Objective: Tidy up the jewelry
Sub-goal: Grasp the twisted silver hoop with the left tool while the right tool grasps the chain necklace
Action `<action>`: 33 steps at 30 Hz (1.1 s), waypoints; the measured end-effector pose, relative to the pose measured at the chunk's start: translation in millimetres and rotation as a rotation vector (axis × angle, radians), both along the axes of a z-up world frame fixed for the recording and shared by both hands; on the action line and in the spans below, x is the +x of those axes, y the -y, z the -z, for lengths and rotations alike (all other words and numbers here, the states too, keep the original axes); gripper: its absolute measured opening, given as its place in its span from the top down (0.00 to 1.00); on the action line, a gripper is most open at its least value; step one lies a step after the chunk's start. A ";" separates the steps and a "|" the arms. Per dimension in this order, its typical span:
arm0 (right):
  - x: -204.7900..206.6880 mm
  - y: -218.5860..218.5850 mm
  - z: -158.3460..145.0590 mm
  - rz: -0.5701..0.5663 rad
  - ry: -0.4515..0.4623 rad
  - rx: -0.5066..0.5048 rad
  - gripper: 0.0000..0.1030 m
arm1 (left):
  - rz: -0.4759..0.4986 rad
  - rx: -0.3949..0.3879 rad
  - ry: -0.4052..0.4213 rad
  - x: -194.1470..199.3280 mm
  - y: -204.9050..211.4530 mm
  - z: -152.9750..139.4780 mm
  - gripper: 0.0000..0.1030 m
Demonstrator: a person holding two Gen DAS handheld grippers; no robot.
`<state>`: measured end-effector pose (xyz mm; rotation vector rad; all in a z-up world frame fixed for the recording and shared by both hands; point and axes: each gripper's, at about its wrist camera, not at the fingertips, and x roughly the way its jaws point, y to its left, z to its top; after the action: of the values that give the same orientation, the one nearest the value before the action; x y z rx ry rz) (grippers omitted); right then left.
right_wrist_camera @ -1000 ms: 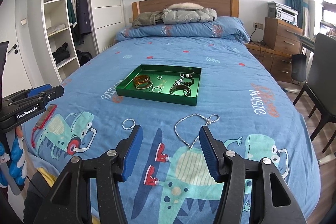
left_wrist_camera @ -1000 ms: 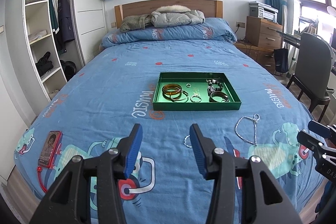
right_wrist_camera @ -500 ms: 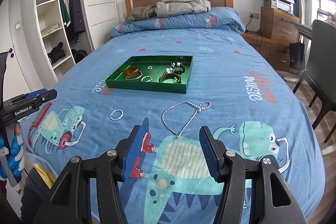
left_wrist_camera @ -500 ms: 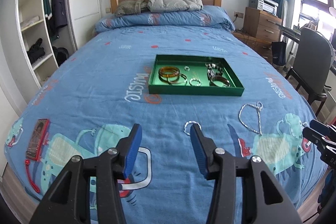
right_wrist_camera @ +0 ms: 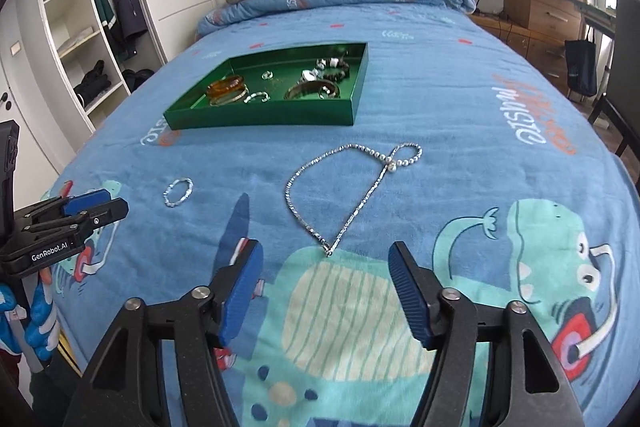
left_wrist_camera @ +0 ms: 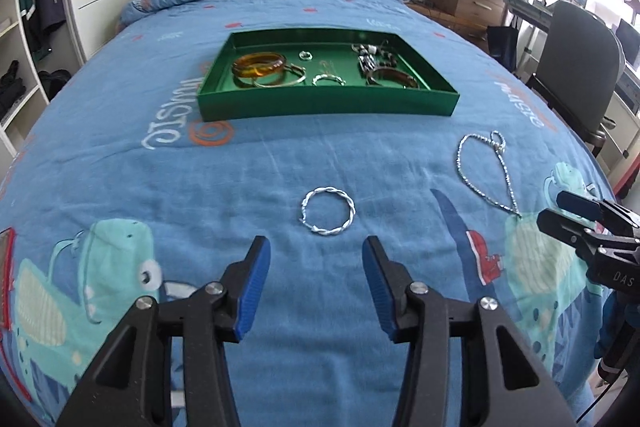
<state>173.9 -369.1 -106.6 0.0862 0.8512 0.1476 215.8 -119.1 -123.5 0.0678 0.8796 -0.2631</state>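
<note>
I use the shallow rectangular green tray point(left_wrist_camera: 328, 105) as the reference landmark. It sits mid-bed on the blue cartoon-print bedspread point(left_wrist_camera: 160, 179) and already holds an amber translucent bangle point(left_wrist_camera: 259, 63), thin metal hoops and a dark beaded piece, so I judge it to be the collection point for loose jewelry.

Two items lie outside the tray, on its near side:
- The twisted silver ring-shaped bracelet point(left_wrist_camera: 327, 211) lies flat on the bedspread, near the tray's front wall and slightly toward its right half.
- The long silver beaded necklace point(right_wrist_camera: 348, 187) lies spread in an open loop beyond the tray's right front corner.

My left gripper point(left_wrist_camera: 316, 277) is spread wide and empty, with the bracelet just ahead of the gap between the pads. I hold it this way to straddle the bracelet. My right gripper point(right_wrist_camera: 326, 287) is likewise spread and empty, with the necklace's lower point just ahead of its gap.

Compared with half a second ago, both grippers have advanced and lowered toward the bedspread. The bracelet and necklace now appear much closer to the pads. Neither item has shifted relative to the tray.
</note>
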 end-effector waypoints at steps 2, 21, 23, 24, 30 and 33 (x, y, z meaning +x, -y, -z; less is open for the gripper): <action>9.7 -0.4 9.3 -0.002 -0.015 0.007 0.28 | 0.017 0.000 -0.017 9.0 4.6 9.5 0.55; 71.1 -28.4 38.1 -0.079 -0.028 -0.051 0.84 | 0.050 0.031 0.000 39.9 18.5 36.8 0.55; 68.0 -30.0 38.8 -0.091 -0.035 -0.034 0.94 | 0.050 0.027 0.001 40.6 17.8 36.5 0.55; 66.2 -29.9 38.8 -0.098 -0.039 -0.016 0.94 | 0.050 0.026 0.002 40.6 17.6 36.3 0.55; 45.0 -31.0 36.5 -0.132 -0.048 0.116 0.96 | 0.052 0.008 -0.001 36.0 14.0 34.2 0.63; 34.3 -38.4 31.8 -0.144 -0.035 0.134 0.96 | 0.046 -0.005 -0.004 32.3 11.2 33.0 0.63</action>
<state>208.1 -330.7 -138.4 0.1528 0.8821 0.3394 248.1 -130.3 -156.5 0.0828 0.8817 -0.3087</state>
